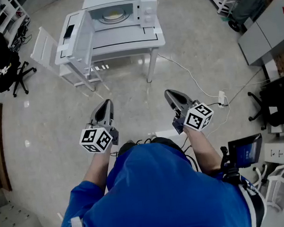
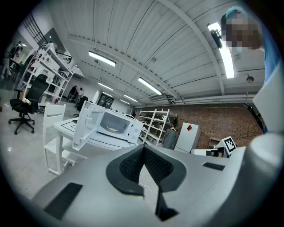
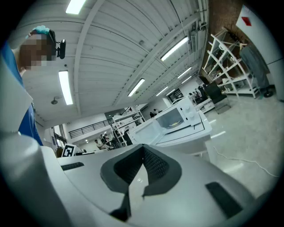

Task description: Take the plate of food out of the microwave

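Plate (image 1: 114, 16) dim, partly hidden inside open microwave (image 1: 146, 10), left gripper (image 1: 107, 105) and right gripper (image 1: 171, 94) jaws together

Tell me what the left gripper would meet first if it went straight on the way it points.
Nothing close: the left gripper, jaws shut, faces open floor. Further on, probably the white table under the microwave; depth is unclear.

Blue shirt (image 1: 159, 193); grey left claw (image 1: 106, 104) and right claw (image 1: 170, 94) bear marker cubes (image 1: 96, 139)
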Motion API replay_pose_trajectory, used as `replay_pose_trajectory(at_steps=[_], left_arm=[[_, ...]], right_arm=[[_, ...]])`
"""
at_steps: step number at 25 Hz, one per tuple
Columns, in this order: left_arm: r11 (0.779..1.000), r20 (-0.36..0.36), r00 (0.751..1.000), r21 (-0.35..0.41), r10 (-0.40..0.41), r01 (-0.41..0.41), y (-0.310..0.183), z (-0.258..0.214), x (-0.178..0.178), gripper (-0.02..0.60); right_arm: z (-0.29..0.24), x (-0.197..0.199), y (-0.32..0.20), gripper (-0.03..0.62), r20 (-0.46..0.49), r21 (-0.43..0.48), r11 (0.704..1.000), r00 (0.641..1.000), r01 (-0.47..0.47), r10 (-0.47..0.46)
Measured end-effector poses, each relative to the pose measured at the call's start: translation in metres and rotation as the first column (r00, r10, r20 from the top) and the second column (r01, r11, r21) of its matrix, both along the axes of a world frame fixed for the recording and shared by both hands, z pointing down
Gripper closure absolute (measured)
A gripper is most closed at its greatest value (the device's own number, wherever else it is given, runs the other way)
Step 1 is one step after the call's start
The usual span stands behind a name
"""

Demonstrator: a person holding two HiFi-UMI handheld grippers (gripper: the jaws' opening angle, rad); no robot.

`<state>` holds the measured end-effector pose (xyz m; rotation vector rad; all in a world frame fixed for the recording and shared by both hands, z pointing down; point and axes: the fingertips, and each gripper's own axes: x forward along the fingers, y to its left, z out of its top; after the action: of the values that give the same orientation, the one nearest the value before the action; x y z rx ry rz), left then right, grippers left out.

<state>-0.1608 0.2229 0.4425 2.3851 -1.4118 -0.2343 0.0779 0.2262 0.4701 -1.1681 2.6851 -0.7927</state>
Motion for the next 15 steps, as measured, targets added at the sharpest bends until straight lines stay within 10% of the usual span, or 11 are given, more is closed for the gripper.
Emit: replay_pose_trajectory(at_steps=[15], left_arm=[[0.997, 0.016, 0.997, -0.007, -0.071, 0.071, 0.000, 0.001, 0.042, 0.572]], right_arm=[[0.009, 0.030, -0.013, 0.592, 0.029, -0.004, 0.996, 0.996, 0.086, -0.086]])
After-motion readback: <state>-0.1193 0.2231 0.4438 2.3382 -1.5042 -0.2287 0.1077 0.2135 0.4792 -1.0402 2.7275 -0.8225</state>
